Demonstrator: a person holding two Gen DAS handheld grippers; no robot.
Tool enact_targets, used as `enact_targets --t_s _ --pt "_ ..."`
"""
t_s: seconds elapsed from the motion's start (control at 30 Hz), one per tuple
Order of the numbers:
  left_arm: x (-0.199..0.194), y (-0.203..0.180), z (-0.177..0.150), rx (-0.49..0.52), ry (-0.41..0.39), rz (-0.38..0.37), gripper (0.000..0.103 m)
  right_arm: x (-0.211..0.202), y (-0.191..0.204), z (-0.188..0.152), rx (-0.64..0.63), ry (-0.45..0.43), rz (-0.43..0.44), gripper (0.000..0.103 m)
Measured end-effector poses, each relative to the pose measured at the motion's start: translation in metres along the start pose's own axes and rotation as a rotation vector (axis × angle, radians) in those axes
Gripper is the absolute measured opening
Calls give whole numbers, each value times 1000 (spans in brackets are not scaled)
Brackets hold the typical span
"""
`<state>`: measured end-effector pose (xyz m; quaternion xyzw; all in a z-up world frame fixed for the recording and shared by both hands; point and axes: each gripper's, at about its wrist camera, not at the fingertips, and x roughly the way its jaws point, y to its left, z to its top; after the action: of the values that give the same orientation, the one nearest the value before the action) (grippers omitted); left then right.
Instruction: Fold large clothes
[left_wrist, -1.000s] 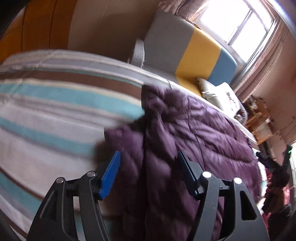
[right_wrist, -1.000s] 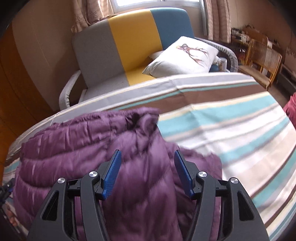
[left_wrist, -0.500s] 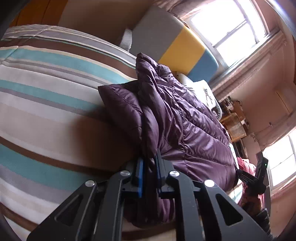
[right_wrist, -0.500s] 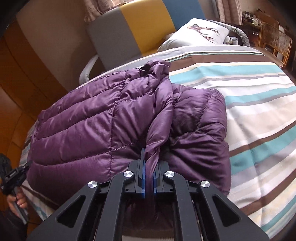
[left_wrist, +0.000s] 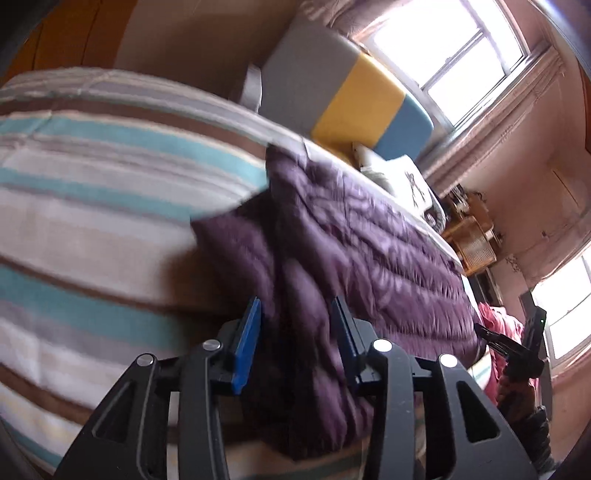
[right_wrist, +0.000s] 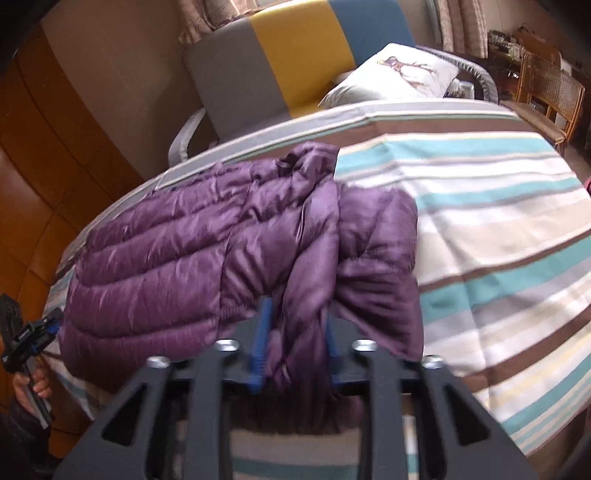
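Observation:
A purple quilted down jacket (right_wrist: 207, 258) lies folded on a striped bed cover (right_wrist: 498, 221); it also shows in the left wrist view (left_wrist: 369, 251). My left gripper (left_wrist: 295, 332) stands open, its blue pads either side of a fold of the jacket's near edge. My right gripper (right_wrist: 295, 332) is also open, with a raised fold of the jacket between its pads. The image is blurred by motion.
A grey, yellow and blue sofa (right_wrist: 288, 62) with a white cushion (right_wrist: 395, 74) stands behind the bed. A wicker chair (right_wrist: 546, 92) is at the far right. Wooden panelling (right_wrist: 44, 166) is on the left. The bed cover also shows in the left wrist view (left_wrist: 92, 206).
Both grippers were shut on jacket folds half a second ago and have now opened, letting the cloth go. Both have drawn back a little.

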<state>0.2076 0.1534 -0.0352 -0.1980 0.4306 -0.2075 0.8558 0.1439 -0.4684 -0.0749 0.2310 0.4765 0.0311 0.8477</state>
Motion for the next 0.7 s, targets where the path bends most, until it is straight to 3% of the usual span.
enact_targets --t_s 0.2,0.23,0.27,0.3,0.33,0.37,0.5,0.7 --pt "24 -10 28 4 5 17 44 30 6 30 36 -19 -49 53" --pt "30 -11 31 7 13 24 43 36 6 33 45 -14 -55 49" --pt "37 -12 32 9 24 38 42 42 7 37 47 -9 -56 28" --pt "43 -13 34 10 33 54 37 46 8 40 43 -5 -62 17" --pt "49 -15 36 24 43 76 19 48 11 42 36 -8 -62 12" --pt "51 -16 36 37 45 97 17 47 13 44 26 -14 -63 8" --pt "61 -26 41 85 31 177 14 41 17 49 3 -57 -107 6" --pt "97 -30 40 136 71 288 15 76 12 43 0 -21 -192 6"
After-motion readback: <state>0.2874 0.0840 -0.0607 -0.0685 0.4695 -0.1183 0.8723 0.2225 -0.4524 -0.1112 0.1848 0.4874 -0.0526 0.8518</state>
